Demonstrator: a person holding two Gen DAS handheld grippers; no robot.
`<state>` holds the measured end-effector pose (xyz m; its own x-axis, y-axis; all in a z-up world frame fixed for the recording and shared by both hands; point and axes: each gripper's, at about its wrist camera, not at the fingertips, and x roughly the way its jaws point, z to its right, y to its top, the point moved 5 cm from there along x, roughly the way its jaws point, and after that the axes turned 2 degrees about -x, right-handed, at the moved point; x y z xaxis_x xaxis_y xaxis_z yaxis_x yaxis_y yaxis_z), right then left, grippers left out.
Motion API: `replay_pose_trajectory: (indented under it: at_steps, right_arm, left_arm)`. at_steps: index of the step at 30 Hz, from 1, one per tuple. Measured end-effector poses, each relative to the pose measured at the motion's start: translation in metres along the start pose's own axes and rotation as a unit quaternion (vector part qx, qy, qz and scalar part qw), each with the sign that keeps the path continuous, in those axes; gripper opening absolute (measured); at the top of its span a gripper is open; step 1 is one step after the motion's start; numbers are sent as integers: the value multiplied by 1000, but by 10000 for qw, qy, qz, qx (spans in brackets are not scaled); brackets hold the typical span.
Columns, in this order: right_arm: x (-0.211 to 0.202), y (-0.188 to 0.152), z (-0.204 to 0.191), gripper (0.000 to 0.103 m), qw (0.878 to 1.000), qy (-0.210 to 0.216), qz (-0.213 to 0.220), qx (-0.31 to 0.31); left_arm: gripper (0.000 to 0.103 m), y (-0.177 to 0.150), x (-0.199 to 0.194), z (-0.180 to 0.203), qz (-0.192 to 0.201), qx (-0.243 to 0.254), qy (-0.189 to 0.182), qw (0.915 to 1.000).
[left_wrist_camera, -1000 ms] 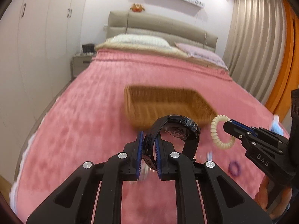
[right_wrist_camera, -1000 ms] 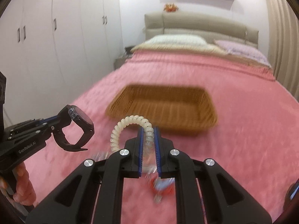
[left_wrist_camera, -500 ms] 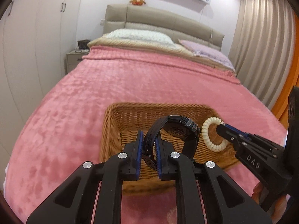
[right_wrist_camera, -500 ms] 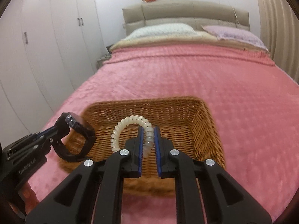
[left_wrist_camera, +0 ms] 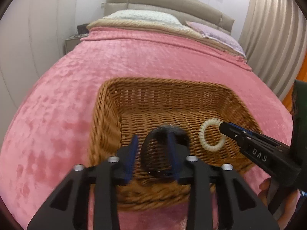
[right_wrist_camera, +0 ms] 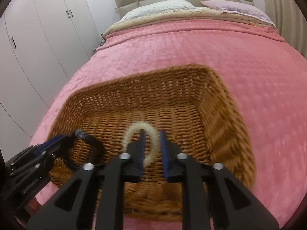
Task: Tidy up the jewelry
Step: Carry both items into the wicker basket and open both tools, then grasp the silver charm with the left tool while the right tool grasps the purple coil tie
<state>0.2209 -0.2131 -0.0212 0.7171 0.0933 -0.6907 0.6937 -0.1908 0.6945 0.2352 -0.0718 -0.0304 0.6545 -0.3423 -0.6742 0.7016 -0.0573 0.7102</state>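
Both of your grippers have come forward and down over the wicker basket, and both sets of jaws, clamped tight a second ago, are now opening. From your left wrist view, the left gripper has its blue pads spread apart with the black wristwatch between them; the watch is blurred, so you cannot be sure a pad is pressing on it, and it looks to be slipping free just above the basket floor near the front wall. Its strap loop stands roughly upright, the ring facing you, with the case at the top pointing toward the headboard. In the same view your right gripper reaches in from the right, the cream spiral hair tie hanging at its tip over the right half of the basket. From your right wrist view, the right gripper shows a clear gap on either side of the hair tie, which arches up between the pads and curls down on the right, so it appears released or nearly so; the ring's plane faces you and it has no real long axis. Your left gripper sits at the left with the watch at the basket's near-left corner. I judge both pieces are being dropped into the basket on the pink bedspread, so this placement is nearly finished.
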Motion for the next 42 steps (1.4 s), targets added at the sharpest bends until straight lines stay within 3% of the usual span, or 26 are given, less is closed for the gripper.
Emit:
replay_pose_trajectory:
  at_steps: [1,2,8,12,16,23,30,35,39,42]
  right_arm:
    - [-5,0,1,46,10000,-21,54,-1]
    - [-13,0,1,51,9999,-49,143,-9]
    - [-69,-7,-5,52,9983,118,555,-114]
    - [-118,-21,-6,52,9959,48,852,-304]
    - [-157,-40,-4,52,9940,25,1018,-395]
    - [-195,-83,10,52,9926,-134,1097,-506]
    - [-195,-127,39,52,9959,-301,791,-329]
    - [-179,-161,66,52,9980,-515,346,-103]
    - [-157,-176,83,37,9977,-675,-9,67]
    - [-147,-180,90,35,9974,-680,-132,210]
  left_arm:
    - [40,0,-8,-1,69,-7,-55,10000]
    - [40,1,-17,-2,135,-17,-116,9998]
    - [45,-4,-94,-10,660,-115,-633,9957]
    - [45,-17,-145,-21,974,-185,-743,9923]
    - [45,-39,-172,-29,1038,-246,-726,9916]
    - [45,-87,-164,-42,707,-371,-499,9956]
    - [45,-123,-131,-49,266,-350,-210,9988]
    - [45,-139,-113,-52,55,-356,-160,9992]
    - [45,-144,-108,-51,-55,-319,-176,9993]
    - [45,-150,-99,-46,-290,-158,-103,9994]
